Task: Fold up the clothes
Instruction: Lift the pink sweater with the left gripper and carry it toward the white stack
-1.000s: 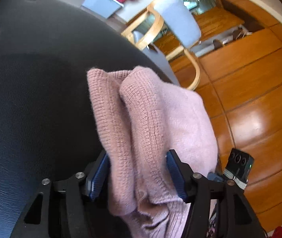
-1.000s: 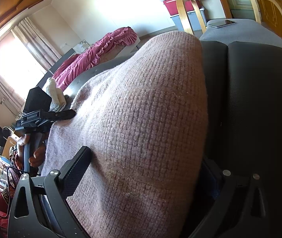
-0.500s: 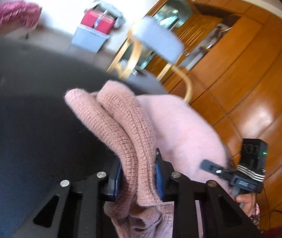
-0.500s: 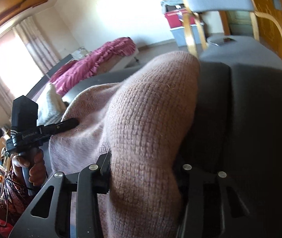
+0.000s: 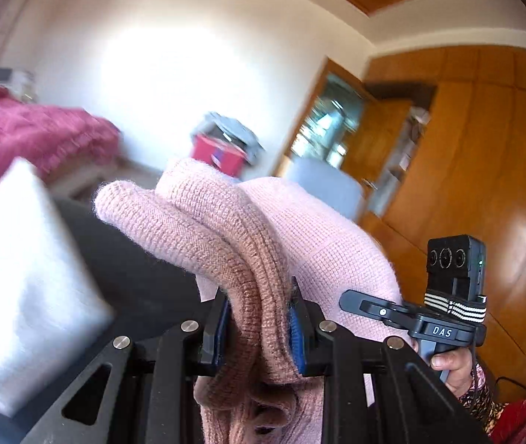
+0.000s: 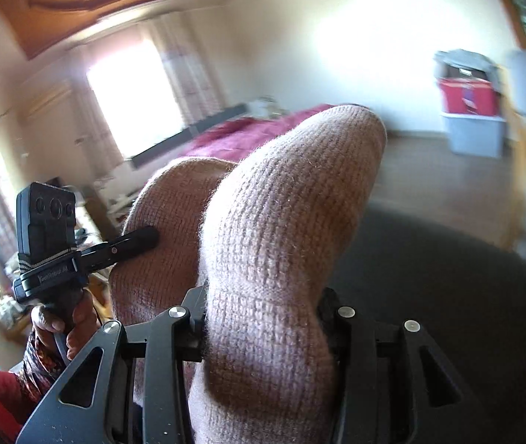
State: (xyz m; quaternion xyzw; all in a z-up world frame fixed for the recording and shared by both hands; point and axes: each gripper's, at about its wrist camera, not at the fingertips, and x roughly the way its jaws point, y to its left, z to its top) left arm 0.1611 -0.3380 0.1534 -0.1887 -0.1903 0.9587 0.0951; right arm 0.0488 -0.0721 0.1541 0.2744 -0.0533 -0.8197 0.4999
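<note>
A pink knitted sweater (image 5: 300, 229) hangs bunched between both grippers, lifted above the black padded surface (image 5: 133, 266). My left gripper (image 5: 259, 318) is shut on a thick ribbed fold of it, blue pads pressing both sides. My right gripper (image 6: 263, 318) is shut on another bulging fold of the sweater (image 6: 281, 222). In the left wrist view the right gripper's handle (image 5: 444, 314) shows at lower right, held by a hand. The right wrist view has the left gripper's handle (image 6: 52, 255) at left, its finger against the knit.
A white cushion-like item (image 5: 14, 266) lies on the black surface at left. Behind are a bed with a magenta cover (image 6: 233, 137), a red box on a grey bin (image 6: 466, 100), a grey-seated chair (image 5: 322, 181) and wooden cabinets (image 5: 485, 166).
Both grippers closed from open onto folds of the sweater, then rose with it off the black surface. Both views swung up toward the room.
</note>
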